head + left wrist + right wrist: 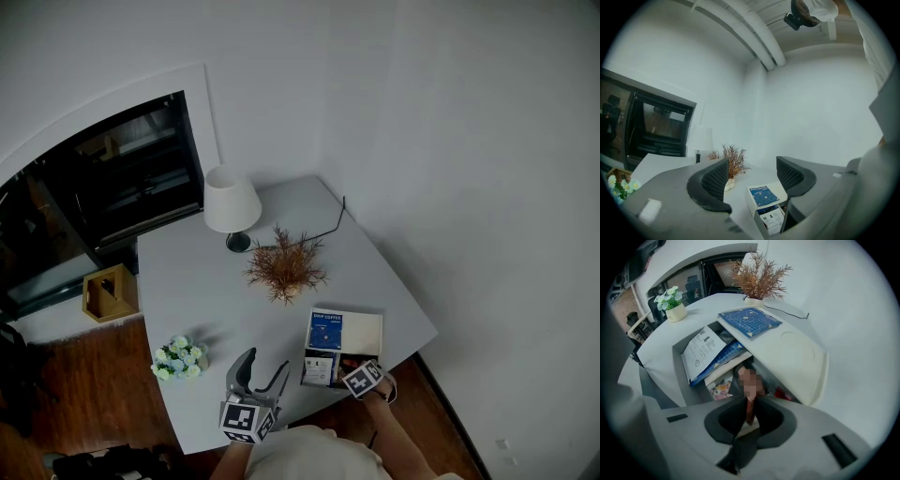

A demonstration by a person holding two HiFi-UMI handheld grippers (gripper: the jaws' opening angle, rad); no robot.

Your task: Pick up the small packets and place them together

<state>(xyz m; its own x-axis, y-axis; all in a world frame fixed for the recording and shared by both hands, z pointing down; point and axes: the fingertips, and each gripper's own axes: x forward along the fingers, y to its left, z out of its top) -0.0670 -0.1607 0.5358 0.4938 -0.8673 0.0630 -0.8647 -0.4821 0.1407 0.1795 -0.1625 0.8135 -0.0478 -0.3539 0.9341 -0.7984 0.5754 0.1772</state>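
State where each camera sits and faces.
Head view: on the head, steeply down at the table; left gripper, right gripper show.
Left gripper view: on that gripper, level across the table; open empty jaws.
Right gripper view: on that gripper, down into the box; jaws shut on a packet.
All share the box, dried plant.

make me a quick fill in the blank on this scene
The left gripper is ___, with nothing between its jaws.
The right gripper is ___ on a thin packet in the box.
The lamp has a ___ shade.
Missing: open; shut; white.
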